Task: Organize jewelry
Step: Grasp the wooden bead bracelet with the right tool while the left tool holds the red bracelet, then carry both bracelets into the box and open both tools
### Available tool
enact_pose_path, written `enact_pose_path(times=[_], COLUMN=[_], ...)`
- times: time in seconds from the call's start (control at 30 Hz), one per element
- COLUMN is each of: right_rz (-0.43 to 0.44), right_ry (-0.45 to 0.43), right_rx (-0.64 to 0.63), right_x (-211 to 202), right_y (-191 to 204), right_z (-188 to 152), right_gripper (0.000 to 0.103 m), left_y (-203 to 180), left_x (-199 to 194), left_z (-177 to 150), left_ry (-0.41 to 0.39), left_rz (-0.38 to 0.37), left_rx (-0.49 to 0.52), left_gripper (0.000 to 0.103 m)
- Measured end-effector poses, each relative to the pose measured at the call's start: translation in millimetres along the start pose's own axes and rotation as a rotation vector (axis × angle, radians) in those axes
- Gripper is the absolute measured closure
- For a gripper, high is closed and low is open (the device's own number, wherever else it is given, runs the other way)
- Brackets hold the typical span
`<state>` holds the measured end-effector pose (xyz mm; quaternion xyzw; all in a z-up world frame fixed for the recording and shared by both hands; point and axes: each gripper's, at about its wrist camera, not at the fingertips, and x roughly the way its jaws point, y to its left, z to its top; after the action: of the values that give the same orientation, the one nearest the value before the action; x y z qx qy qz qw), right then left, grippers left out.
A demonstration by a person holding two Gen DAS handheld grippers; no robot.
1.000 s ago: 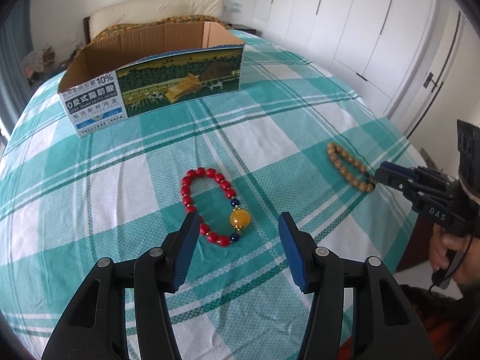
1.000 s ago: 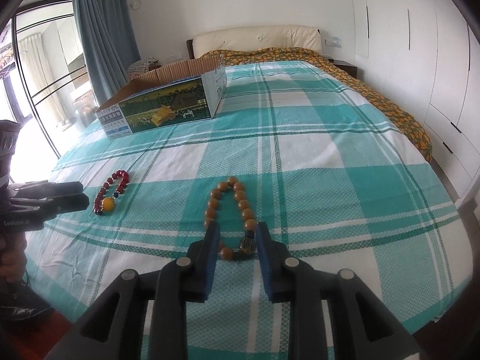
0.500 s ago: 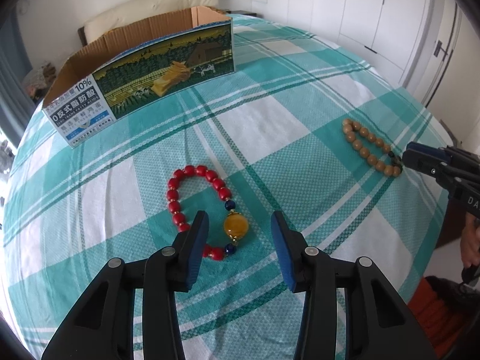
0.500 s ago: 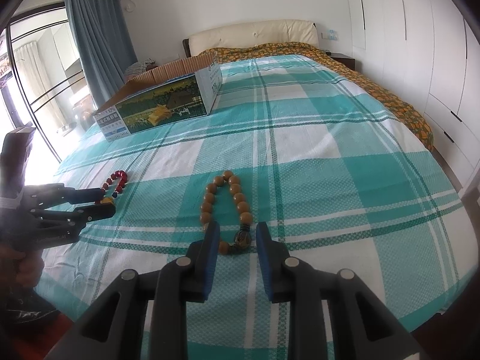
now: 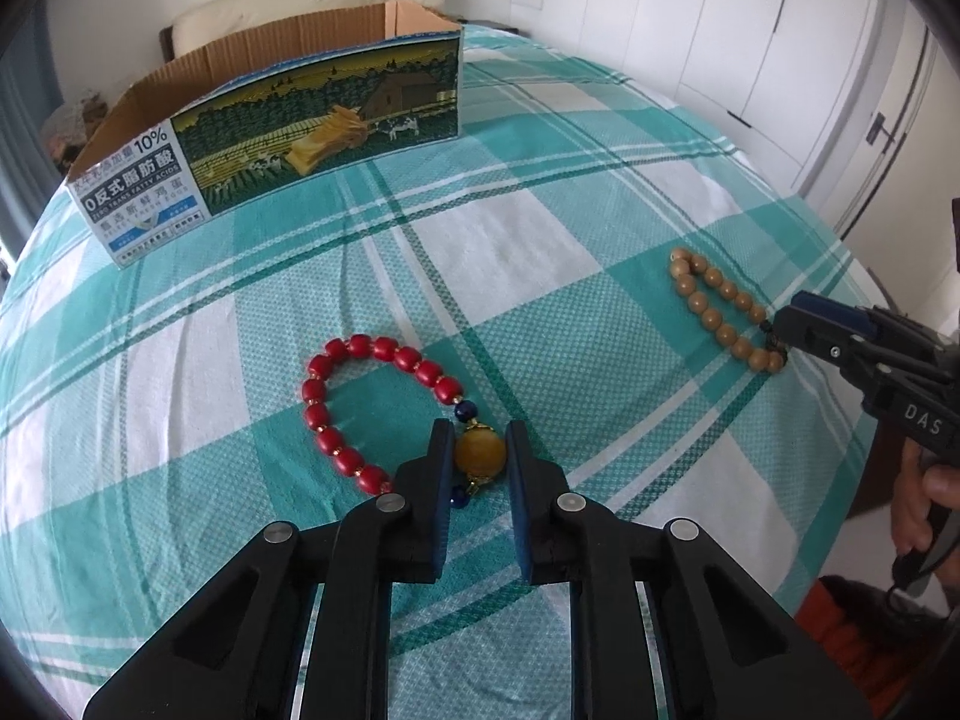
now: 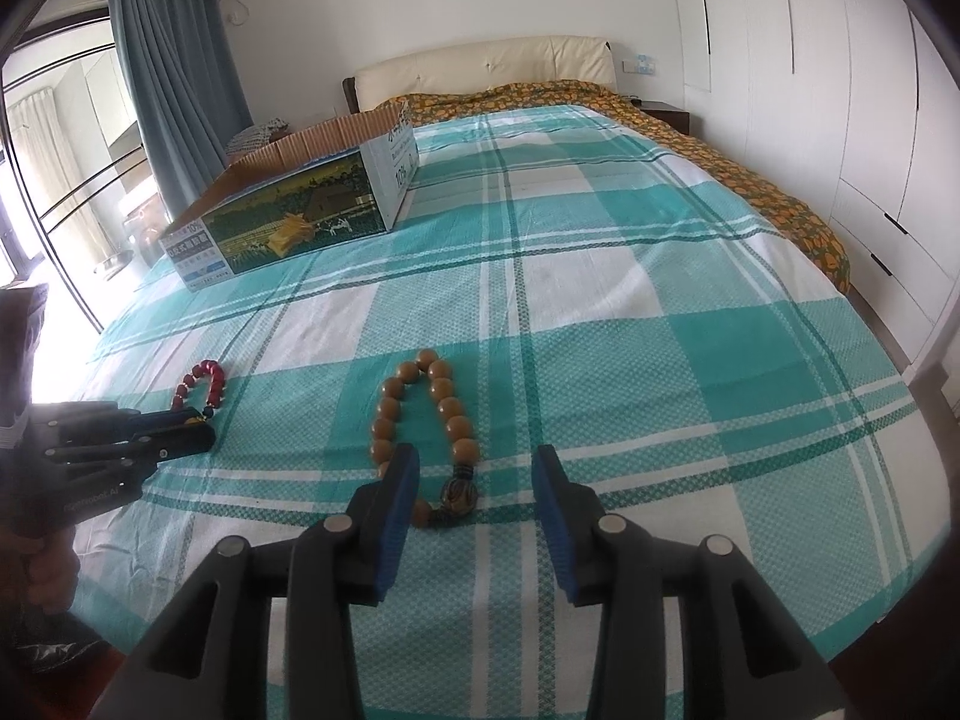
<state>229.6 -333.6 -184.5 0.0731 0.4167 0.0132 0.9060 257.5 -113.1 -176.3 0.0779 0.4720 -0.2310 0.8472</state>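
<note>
A red bead bracelet (image 5: 366, 396) with a large amber bead (image 5: 479, 453) lies on the plaid bedspread. My left gripper (image 5: 478, 450) is shut on the amber bead, with the bracelet still resting on the bed. It also shows in the right wrist view (image 6: 198, 429) at the left. A brown wooden bead bracelet (image 6: 420, 414) with a dark bead lies in front of my right gripper (image 6: 474, 468), which is open with its jaws on either side of the bracelet's near end. In the left wrist view the brown bracelet (image 5: 720, 312) lies at the right.
An open cardboard box (image 5: 270, 138) with a printed farm picture stands at the far side of the bed; it also shows in the right wrist view (image 6: 300, 204). White wardrobes (image 6: 840, 90) line the right wall. A curtain and window are at the left.
My left gripper moved forward and closed on the amber bead. My right gripper opened wider around the brown bracelet's near end.
</note>
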Motion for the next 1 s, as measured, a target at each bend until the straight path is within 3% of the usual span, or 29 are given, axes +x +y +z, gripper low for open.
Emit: enact_pose_path(times=[0.37,0.57,1.0], right_rz=[-0.068,-0.043,-0.06], right_ry=[-0.008,0.012,0.032], right_rx=[-0.023,-0.005,-0.022], right_x=[0.3,0.6,5.2], right_y=[7.9,5.5,9.9], right_z=[-9.8,-7.9,-5.4], right_gripper=[0.064,0.071,0.072], left_y=[-4.0,-9.8,-11.2], left_x=[-2.2,-0.3,1.0], left_z=[-5.3,-4.9,-4.9], left_ry=[-0.006,-0.003,-0.004], left_rz=[0.014,0.064,0.077], left_rx=[-0.047,-0.026,-0.014], left_gripper=[0.087,0.087,0.087])
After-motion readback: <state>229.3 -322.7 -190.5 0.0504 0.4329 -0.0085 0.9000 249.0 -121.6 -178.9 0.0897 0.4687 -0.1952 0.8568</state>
